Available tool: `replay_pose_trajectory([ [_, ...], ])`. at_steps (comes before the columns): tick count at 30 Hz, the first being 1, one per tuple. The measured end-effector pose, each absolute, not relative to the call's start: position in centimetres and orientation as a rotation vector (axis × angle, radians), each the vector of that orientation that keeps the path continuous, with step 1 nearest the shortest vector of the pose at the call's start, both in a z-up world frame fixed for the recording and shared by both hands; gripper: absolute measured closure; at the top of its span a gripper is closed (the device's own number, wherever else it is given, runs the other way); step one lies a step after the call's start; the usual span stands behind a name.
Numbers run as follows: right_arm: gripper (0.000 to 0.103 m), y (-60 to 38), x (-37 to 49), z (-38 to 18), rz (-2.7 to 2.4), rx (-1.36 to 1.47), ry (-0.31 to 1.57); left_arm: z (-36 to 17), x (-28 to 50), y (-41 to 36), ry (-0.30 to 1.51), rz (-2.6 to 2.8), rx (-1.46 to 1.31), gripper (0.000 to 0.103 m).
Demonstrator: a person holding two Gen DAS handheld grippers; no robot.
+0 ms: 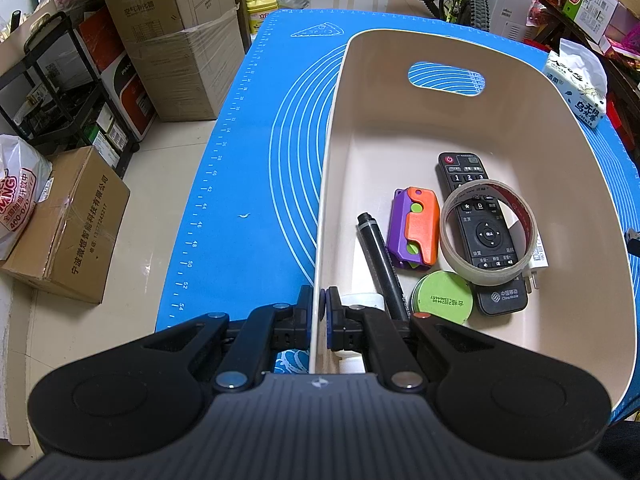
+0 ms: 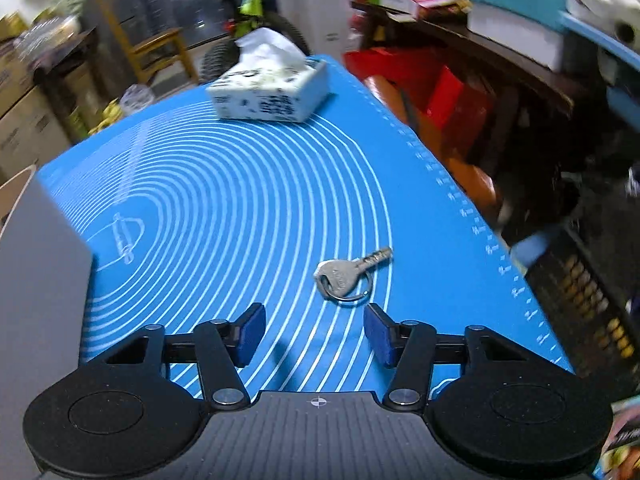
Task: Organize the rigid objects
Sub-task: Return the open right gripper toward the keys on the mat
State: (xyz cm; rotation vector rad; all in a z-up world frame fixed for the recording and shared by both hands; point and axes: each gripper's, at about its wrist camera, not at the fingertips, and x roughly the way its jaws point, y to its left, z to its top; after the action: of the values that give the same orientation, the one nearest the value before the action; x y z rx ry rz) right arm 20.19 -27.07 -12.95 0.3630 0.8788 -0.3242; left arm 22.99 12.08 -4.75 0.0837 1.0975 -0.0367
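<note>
A cream plastic bin (image 1: 332, 152) stands on the blue mat (image 1: 248, 168). My left gripper (image 1: 322, 304) is shut on the bin's near left wall, one finger inside and one outside. Inside lie a black remote (image 1: 480, 236), a tape roll (image 1: 452, 248) over it, an orange and purple toy (image 1: 412, 232), a black marker (image 1: 380, 264), a green round tin (image 1: 442, 298) and a white charger (image 1: 538, 258). In the right wrist view a silver key on a ring (image 2: 346, 274) lies on the mat just ahead of my right gripper (image 2: 315, 334), which stands open with nothing between its fingers.
A tissue pack (image 2: 268, 88) sits at the far end of the mat (image 2: 224, 184). The bin's wall (image 2: 36, 264) rises at the left of the right wrist view. The mat's right edge drops off to dark shelving. Cardboard boxes (image 1: 68, 224) stand on the floor at left.
</note>
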Motion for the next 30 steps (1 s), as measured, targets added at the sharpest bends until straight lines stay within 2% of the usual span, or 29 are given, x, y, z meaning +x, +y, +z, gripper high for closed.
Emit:
replay_pose_trajectory([
  [7,0.047,-27.3,20.8,-14.1,-0.39,0.381,0.834,-4.8,23.0,12.1,1.097,-0.037,0.083,0.095],
  [11,0.059,-27.7,20.8,-14.2,-0.419,0.392,0.793,-4.8,23.0,12.1,1.097,-0.037,0.084,0.095],
  [16,0.067,-27.5,21.2,-14.3,-0.436,0.331,0.782,-4.8,23.0,12.1,1.098,-0.036,0.084,0.095],
  [18,0.079,-27.0,21.3,-14.2,-0.446,0.275,0.772,-4.7,23.0,12.1,1.098,-0.036,0.084,0.095],
  [19,0.091,-27.1,21.3,-14.1,-0.438,0.261,0.77,-4.7,23.0,12.1,1.098,-0.036,0.084,0.095],
  [30,0.089,-25.5,21.7,-13.7,-0.411,0.165,0.771,-4.7,23.0,12.1,1.098,-0.036,0.085,0.095],
])
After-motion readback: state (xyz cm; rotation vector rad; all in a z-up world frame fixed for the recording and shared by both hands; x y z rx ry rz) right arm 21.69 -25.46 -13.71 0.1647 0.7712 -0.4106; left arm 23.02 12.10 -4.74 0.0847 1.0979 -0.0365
